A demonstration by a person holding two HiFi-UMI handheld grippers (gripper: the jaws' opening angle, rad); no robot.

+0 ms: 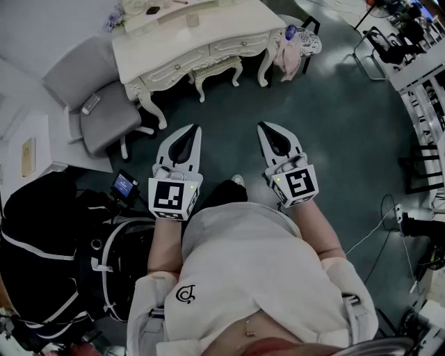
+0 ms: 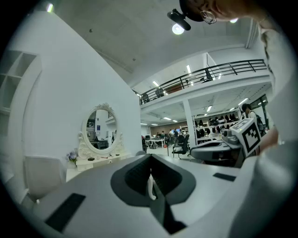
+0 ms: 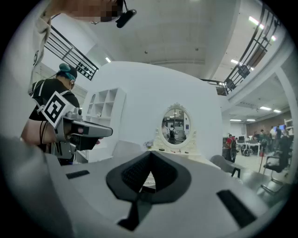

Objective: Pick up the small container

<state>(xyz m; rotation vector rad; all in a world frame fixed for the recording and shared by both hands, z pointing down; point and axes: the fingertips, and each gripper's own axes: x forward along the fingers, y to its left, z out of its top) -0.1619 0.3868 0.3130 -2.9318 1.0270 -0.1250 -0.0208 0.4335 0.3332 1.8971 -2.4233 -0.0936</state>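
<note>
In the head view, a white dressing table (image 1: 201,38) stands ahead of me across the dark floor. On its top sits a small pale container (image 1: 192,19), too small to make out in detail. My left gripper (image 1: 195,128) and right gripper (image 1: 262,126) are held side by side at waist height. Both point toward the table and stay well short of it. Both are shut with nothing between the jaws. The left gripper view shows its jaws (image 2: 150,156) closed, with the oval mirror (image 2: 100,128) beyond. In the right gripper view, the jaws (image 3: 150,153) are closed below the mirror (image 3: 175,125).
A white stool (image 1: 217,69) is tucked under the table. To the left stands a grey chair (image 1: 104,115), and a chair draped with cloth (image 1: 295,43) is on the right. A person in black (image 1: 42,243) stands close on my left. Cables (image 1: 379,236) lie on the floor at right.
</note>
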